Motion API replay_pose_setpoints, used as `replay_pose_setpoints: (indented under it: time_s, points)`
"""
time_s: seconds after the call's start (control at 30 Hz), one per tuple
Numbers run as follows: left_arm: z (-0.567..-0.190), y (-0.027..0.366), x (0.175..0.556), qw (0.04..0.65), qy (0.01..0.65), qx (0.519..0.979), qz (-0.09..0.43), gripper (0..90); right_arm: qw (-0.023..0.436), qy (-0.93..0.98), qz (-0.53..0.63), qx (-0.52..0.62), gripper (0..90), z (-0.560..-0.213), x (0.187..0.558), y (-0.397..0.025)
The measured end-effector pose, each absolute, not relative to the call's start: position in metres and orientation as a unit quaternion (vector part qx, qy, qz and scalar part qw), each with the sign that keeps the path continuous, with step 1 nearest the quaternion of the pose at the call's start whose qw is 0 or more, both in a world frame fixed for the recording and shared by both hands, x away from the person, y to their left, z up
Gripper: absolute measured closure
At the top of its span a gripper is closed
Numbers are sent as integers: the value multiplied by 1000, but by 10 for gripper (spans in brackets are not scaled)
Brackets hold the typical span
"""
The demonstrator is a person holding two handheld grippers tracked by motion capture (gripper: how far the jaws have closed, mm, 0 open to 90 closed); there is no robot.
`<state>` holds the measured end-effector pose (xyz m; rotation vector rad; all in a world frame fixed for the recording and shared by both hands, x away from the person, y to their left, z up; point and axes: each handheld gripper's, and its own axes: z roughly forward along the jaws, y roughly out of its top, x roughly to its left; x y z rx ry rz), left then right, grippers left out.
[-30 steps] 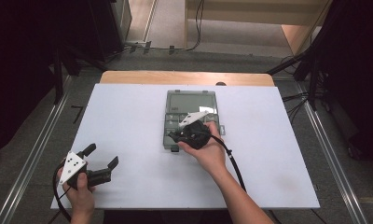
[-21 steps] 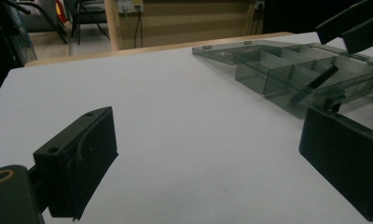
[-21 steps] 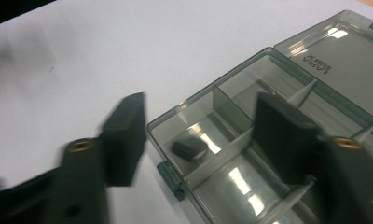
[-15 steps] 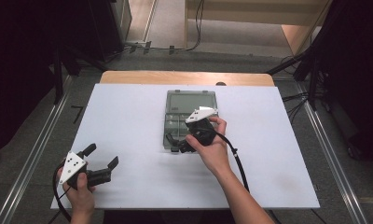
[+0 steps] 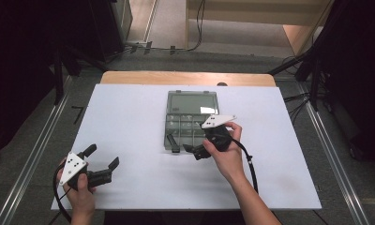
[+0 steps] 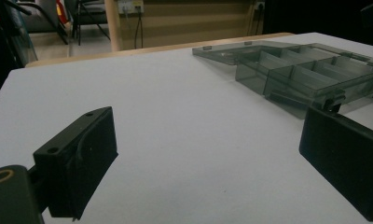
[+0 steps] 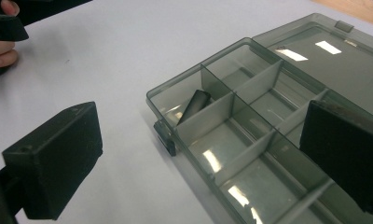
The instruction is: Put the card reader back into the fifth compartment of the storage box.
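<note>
One box (image 5: 191,121) lies on the white surface (image 5: 129,117), near its middle, with one small dark cylinder (image 7: 194,105) in its near-left corner compartment. There are two hand-held grippers. The right hand-held gripper (image 5: 185,143) hangs over the box's near edge, jaws spread wide, holding nothing. The left hand-held gripper (image 5: 102,158) sits at the near-left corner of the surface, well apart from the box, jaws also spread wide and empty. The box is smoky translucent plastic, split by dividers into compartments, its lid (image 5: 192,101) lying flat open on the far side.
</note>
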<state>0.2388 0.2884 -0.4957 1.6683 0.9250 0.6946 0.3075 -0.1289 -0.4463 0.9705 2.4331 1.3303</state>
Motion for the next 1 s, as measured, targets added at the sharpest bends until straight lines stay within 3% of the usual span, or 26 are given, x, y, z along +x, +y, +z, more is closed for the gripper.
replay_pose_setpoints:
  time_s: [1.0]
  points:
    - [-496, 286, 240, 523, 382, 706, 287, 13, 124, 806, 460, 352, 0, -451, 277, -198]
